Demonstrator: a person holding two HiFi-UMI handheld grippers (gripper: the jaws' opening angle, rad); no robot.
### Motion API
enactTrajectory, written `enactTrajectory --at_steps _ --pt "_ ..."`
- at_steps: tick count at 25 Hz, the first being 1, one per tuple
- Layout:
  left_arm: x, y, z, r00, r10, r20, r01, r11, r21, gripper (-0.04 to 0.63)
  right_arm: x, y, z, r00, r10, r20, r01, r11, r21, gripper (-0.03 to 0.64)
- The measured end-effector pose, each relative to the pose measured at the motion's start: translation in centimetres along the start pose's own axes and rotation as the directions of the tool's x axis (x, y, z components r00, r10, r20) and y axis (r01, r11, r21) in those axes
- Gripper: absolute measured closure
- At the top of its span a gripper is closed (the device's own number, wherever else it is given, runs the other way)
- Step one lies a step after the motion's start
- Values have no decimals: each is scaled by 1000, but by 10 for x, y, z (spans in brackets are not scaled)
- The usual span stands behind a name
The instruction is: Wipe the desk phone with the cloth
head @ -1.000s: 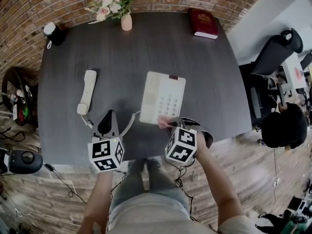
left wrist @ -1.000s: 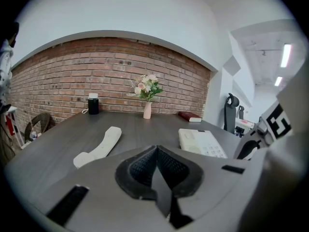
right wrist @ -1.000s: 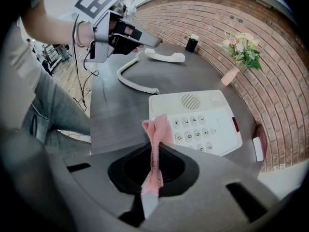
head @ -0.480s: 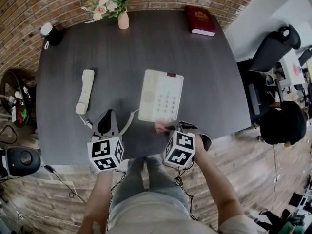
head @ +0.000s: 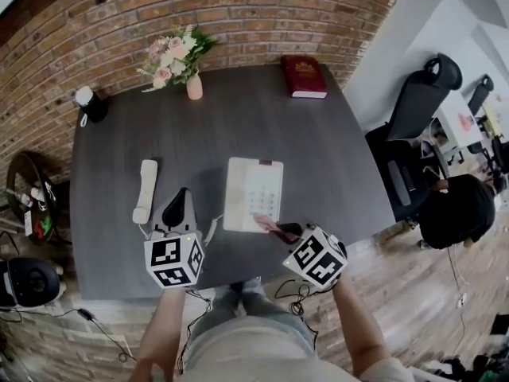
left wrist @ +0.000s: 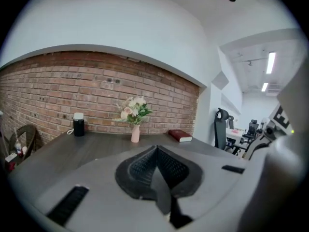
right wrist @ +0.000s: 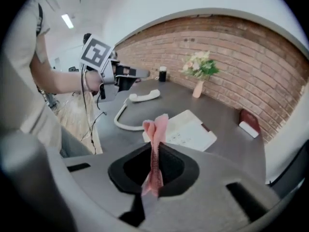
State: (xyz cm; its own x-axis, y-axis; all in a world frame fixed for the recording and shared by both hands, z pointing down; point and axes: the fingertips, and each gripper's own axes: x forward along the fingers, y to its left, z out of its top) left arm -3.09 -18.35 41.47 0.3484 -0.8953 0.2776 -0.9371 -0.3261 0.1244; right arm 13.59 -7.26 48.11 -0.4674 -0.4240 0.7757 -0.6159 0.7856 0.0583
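Observation:
The white desk phone base [head: 253, 192] lies mid-table, its handset [head: 145, 180] off the hook to the left, joined by a cord. My right gripper [head: 280, 231] is shut on a pink cloth [head: 266, 224] at the base's near right corner. In the right gripper view the cloth [right wrist: 157, 127] stands bunched between the jaws, with the base [right wrist: 187, 130] and handset [right wrist: 143, 96] beyond it. My left gripper [head: 176, 204] points at the table between handset and base. It is shut with nothing in it [left wrist: 155, 164].
At the table's far edge stand a vase of flowers [head: 193, 86], a red book [head: 303, 76] and a black cup [head: 91, 104]. A brick wall lies behind them. Office chairs [head: 417, 106] and a seated person [head: 457, 209] are at the right, past the table edge.
The head view has pulled back and shows more of the room. My right gripper has turned at the phone's near edge, still holding the cloth. The left gripper has kept its place.

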Motion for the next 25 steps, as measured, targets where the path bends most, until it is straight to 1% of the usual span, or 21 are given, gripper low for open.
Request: enactTrajectory --at_steps 1,2,3,4,5,6,7,9,12,13,14,15,16,17,19,21,25 --pt "1 -6 15 1000 -16 24 16 1000 7 591 -12 -13 10 997 -53 56 52 998 24 597" --pt "2 -12 30 998 -32 48 32 999 13 591 -26 -27 20 987 -113 112 109 993 46 597" --pt "3 -18 45 996 -49 74 48 999 19 591 -39 -41 30 970 -177 168 168 983 69 597" --pt "4 -23 60 993 -64 99 62 998 25 591 -53 -56 39 943 -244 224 228 969 97 597" --pt "4 -29 74 989 -79 125 75 997 31 591 -68 -71 47 908 -312 280 285 949 133 597" --pt "4 -35 87 985 -91 148 86 996 39 591 -82 -86 53 864 -379 331 336 925 179 597" --pt "4 -40 99 980 -101 170 94 994 48 591 -97 -99 59 814 -441 378 378 896 233 597" --pt "4 -48 120 972 -112 205 101 993 64 591 -126 -121 66 700 -555 450 429 830 355 596" --pt "4 -54 142 963 -109 246 93 993 78 591 -162 -144 67 525 -698 487 483 715 505 597" --pt "4 -55 146 961 -104 256 86 993 82 591 -171 -148 66 475 -734 486 502 679 535 595" --pt "4 -55 148 960 -99 263 79 993 83 591 -177 -152 64 434 -761 482 518 649 557 596" --pt "4 -55 149 959 -93 267 74 994 82 591 -182 -154 62 403 -780 479 530 625 573 595" --pt "5 -55 148 959 -88 268 70 994 79 591 -186 -156 61 378 -793 478 537 609 584 595" --pt "6 -55 147 960 -84 266 67 995 74 591 -188 -157 61 361 -801 478 540 597 593 596" --pt "8 -55 141 963 -78 258 63 996 66 591 -190 -159 58 342 -812 473 539 582 609 596" --pt "10 -56 136 966 -76 248 63 996 59 591 -191 -160 54 341 -818 464 528 575 625 597" --pt "13 -56 128 969 -74 235 65 997 45 591 -188 -164 49 353 -822 447 517 569 639 597"
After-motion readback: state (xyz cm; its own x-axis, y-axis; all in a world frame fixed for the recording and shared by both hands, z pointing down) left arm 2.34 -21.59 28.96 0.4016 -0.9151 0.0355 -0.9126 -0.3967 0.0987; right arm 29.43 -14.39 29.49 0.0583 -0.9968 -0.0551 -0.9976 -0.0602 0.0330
